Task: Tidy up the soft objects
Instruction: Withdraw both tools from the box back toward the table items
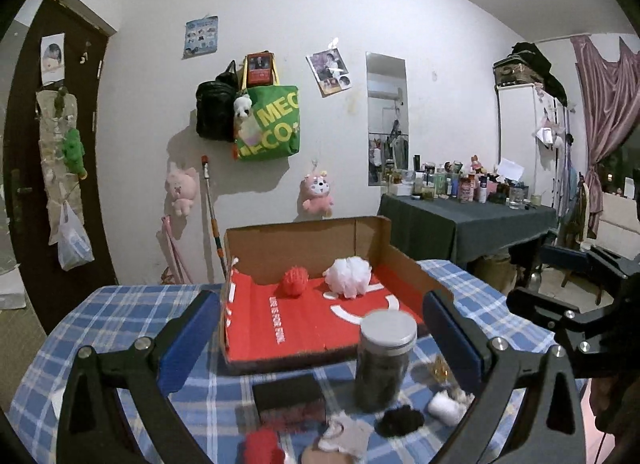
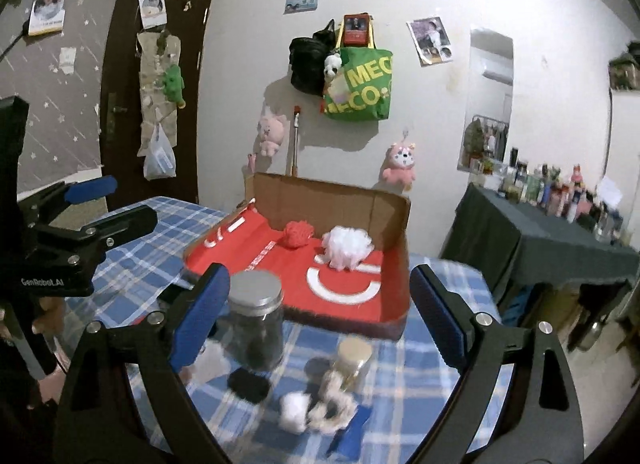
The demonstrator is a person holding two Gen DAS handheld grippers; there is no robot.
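1. Holding both tools above the plaid-covered table [image 1: 120,304], we see the left gripper [image 1: 320,332] with its blue pads spread wide and nothing between them.
2. We see the right gripper [image 2: 320,316] likewise spread apart, empty; a glass jar with a metal lid [image 2: 256,320] stands on the table just beyond its left pad.
3. We find a cardboard box [image 1: 304,240] with a red inner floor lying open at the far side of the table, its brown back wall upright.
4. Inside the box, near the back wall, we see a red fluffy ball [image 1: 295,282] and just beside it to the right a white mesh puff [image 1: 349,276]; whether the two touch, we cannot tell.
5. On the table in front of the box, in the right wrist view, we see a smaller jar [image 2: 352,360], a black pom-pom [image 2: 250,384], a white cotton ball [image 2: 294,412] and a pale scrunchie [image 2: 332,412] close together.
6. In the left wrist view we also make out a dark block [image 1: 288,396] near the jar and a blurred red soft thing [image 1: 260,444] at the bottom edge.
7. On the wall behind we see a green tote bag [image 1: 276,127] hanging.
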